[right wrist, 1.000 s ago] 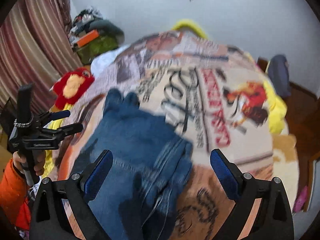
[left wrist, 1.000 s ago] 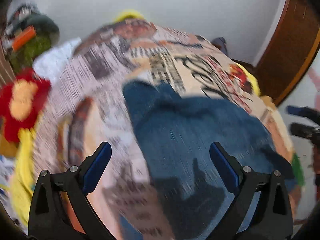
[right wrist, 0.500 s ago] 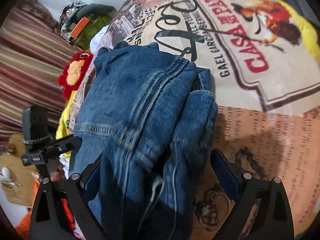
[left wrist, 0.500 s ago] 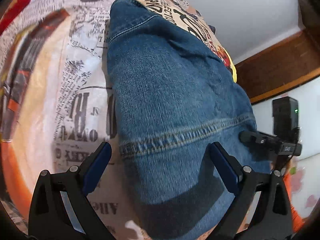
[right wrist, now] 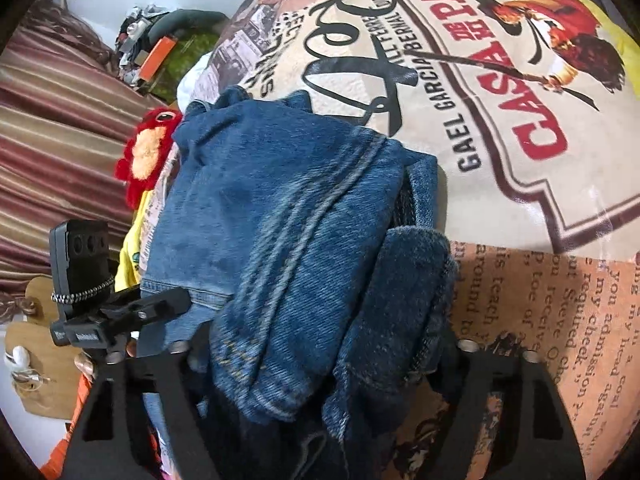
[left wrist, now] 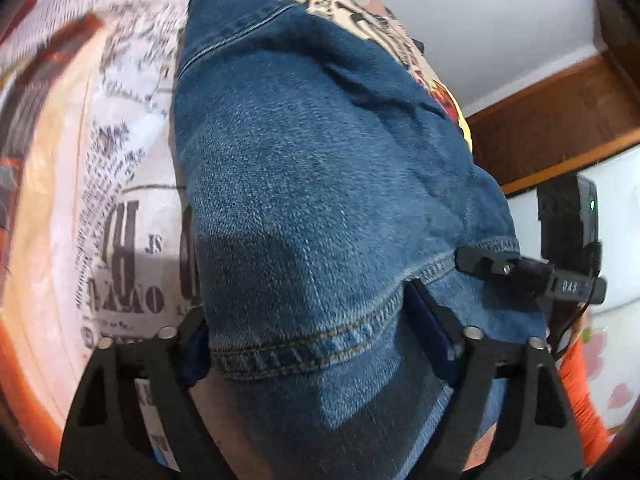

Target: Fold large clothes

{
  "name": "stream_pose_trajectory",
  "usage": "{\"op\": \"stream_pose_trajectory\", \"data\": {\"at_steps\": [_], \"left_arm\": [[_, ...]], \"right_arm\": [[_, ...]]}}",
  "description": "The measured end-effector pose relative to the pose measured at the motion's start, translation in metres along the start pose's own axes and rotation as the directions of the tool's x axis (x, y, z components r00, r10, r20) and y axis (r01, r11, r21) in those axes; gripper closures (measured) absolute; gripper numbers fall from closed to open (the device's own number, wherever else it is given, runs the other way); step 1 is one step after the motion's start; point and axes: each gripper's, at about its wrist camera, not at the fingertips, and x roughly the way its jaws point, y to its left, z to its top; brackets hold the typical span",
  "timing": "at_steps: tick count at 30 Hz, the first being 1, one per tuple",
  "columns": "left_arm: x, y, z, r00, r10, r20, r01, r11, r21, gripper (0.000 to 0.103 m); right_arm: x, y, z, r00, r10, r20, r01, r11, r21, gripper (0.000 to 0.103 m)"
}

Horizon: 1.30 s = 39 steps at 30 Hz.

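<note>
- The left gripper (left wrist: 308,344), black tongs with blue pads, stands wide around the stitched hem of a pair of blue denim jeans (left wrist: 312,168); the cloth bulges between the fingers and hides most of the pads, and nothing shows it pinched.
- The right gripper (right wrist: 320,354), the same kind, is also spread wide, with thick rolled folds of the jeans (right wrist: 280,216) filling the gap (whether its pads press the cloth I cannot tell).
- The jeans lie bundled in several layers on a bed covered by a cream spread printed with newspaper text and red lettering (right wrist: 500,92), near its close edge.
- Both tools sit at the near end of the bundle, side by side, likely so the two can take one edge together and carry it over evenly.
- A red and orange plush toy (right wrist: 146,156) lies past the jeans by a striped curtain (right wrist: 52,136).
</note>
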Motion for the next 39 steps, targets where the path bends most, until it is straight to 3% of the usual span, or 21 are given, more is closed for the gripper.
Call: {"op": "stream_pose_trajectory", "data": {"at_steps": [5, 9, 14, 22, 31, 39], "left_arm": [[-0.018, -0.021, -0.007, 0.999, 0.034, 0.040, -0.038, 0.996, 0.085, 0.041], [-0.041, -0.039, -0.013, 0.996, 0.048, 0.081, -0.059, 0.988, 0.145, 0.047], [-0.083, -0.049, -0.026, 0.988, 0.062, 0.144, -0.090, 0.978, 0.191, 0.049], [-0.158, -0.040, -0.046, 0.967, 0.070, 0.244, -0.118, 0.975, 0.187, 0.049], [-0.219, 0.002, -0.075, 0.945, 0.148, 0.292, -0.195, 0.971, 0.140, 0.049], [-0.211, 0.071, -0.104, 0.957, 0.192, 0.219, -0.203, 0.979, 0.030, 0.049]], "right_arm": [[-0.017, 0.019, -0.006, 0.999, 0.009, 0.042, -0.007, 0.999, -0.042, 0.049], [-0.037, 0.046, -0.012, 0.997, -0.005, 0.081, 0.013, 0.996, -0.091, 0.054], [-0.057, 0.080, -0.017, 0.993, -0.007, 0.120, 0.021, 0.993, -0.115, 0.056], [-0.080, 0.145, -0.031, 0.983, 0.006, 0.182, 0.031, 0.979, -0.202, 0.056], [-0.045, 0.221, -0.041, 0.989, 0.040, 0.141, -0.003, 0.966, -0.258, 0.056], [0.030, 0.251, -0.053, 0.999, 0.026, 0.019, -0.020, 0.969, -0.247, 0.056]]}}
